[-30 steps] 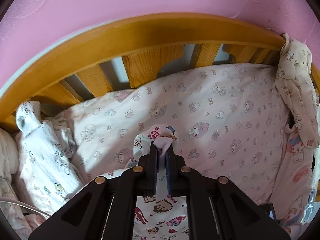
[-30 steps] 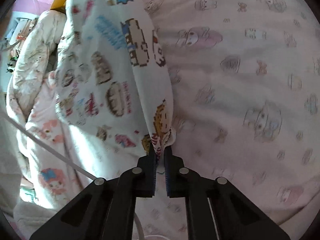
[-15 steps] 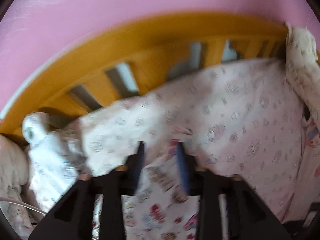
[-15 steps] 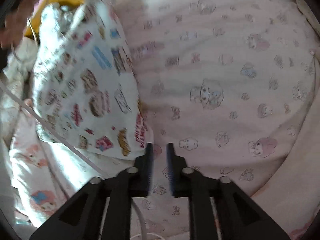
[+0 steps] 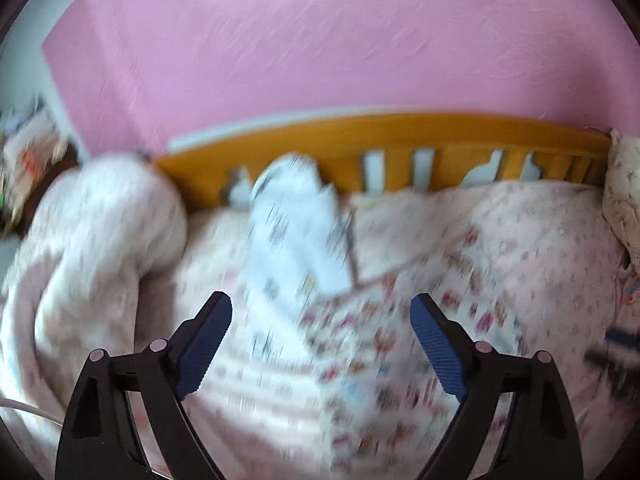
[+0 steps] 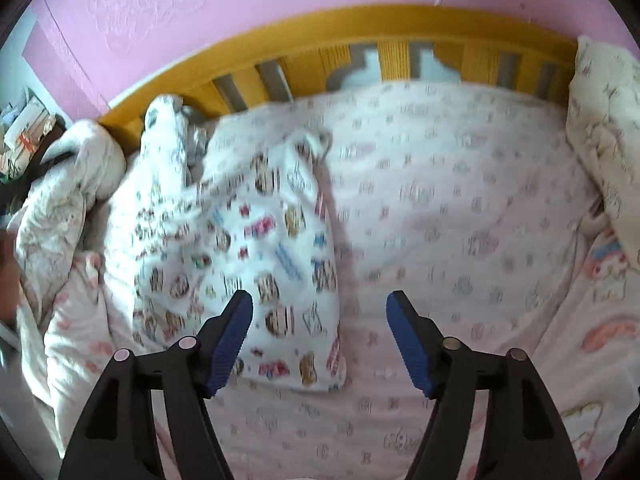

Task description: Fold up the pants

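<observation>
The white pants (image 6: 256,264) with a colourful cartoon print lie folded on the pink patterned bedsheet (image 6: 460,208), left of centre in the right wrist view. My right gripper (image 6: 319,322) hangs above their near right corner, jaws opening, nothing between them. The left wrist view is blurred by motion. There the pants (image 5: 404,344) lie below and ahead of my left gripper (image 5: 321,322), whose jaws are opening wide with nothing held.
An orange wooden bed rail (image 6: 400,36) runs along the far side under a pink wall (image 5: 320,40). Bunched white bedding (image 6: 60,200) lies at the left. A pillow (image 6: 604,120) sits at the right. A white cable (image 5: 24,406) crosses the lower left.
Both grippers let go of the pants and opened wide. Both lifted away from the cloth, the left one swinging sideways fast. The pants now lie flat on the bed.
</observation>
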### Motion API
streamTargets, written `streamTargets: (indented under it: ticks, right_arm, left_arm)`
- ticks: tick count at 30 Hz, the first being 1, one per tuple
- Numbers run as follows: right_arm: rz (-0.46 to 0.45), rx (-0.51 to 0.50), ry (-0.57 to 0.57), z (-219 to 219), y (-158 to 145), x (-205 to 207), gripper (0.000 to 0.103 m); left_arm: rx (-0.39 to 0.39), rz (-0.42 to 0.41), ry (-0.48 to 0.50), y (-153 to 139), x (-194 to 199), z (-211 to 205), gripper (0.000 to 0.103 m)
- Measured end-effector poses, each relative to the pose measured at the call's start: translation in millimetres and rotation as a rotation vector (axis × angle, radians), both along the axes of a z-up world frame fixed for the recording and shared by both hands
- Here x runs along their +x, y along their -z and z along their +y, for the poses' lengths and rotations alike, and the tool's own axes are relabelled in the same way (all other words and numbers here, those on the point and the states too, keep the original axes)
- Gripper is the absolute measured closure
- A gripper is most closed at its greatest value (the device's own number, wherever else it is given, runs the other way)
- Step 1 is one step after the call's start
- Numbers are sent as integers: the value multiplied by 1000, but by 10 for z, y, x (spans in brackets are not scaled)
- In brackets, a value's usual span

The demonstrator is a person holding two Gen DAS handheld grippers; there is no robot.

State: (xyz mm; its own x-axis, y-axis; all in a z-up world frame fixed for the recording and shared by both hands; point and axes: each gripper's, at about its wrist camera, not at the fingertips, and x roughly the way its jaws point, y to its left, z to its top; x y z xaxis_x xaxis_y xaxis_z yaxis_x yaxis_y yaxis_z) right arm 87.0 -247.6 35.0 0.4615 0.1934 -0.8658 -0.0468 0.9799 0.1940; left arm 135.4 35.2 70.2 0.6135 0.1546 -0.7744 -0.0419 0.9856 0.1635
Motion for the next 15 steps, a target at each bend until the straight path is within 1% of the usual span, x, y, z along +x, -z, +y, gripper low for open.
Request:
streamTargets:
  ticks: [3, 4, 7, 9, 11, 12, 15]
  right_arm:
    - [15, -5, 21, -65, -26, 46, 32]
    - [23, -12, 22, -51, 8, 53, 32]
    - [56, -61, 14, -6, 158, 44, 30]
    - [106, -98, 10, 34, 358, 29, 30]
    - [154, -112, 5, 57, 517, 27, 30]
    - [185, -115, 1, 68, 613, 29, 30]
    - [213, -116, -4, 77, 722, 46, 30]
  left_arm:
    - [-22, 80, -76, 256, -190, 230, 13]
    - [-54, 124, -95, 388, -237, 305, 13]
    - [-147, 245, -131, 792, -336, 431, 13]
    - [-174, 297, -139, 1017, -371, 447, 13]
    - [-201, 328, -148, 1184, -366, 466, 16]
    - [-218, 337, -154, 1235, -354, 491, 18]
    - [-288, 355, -125, 1369, -253, 523, 19]
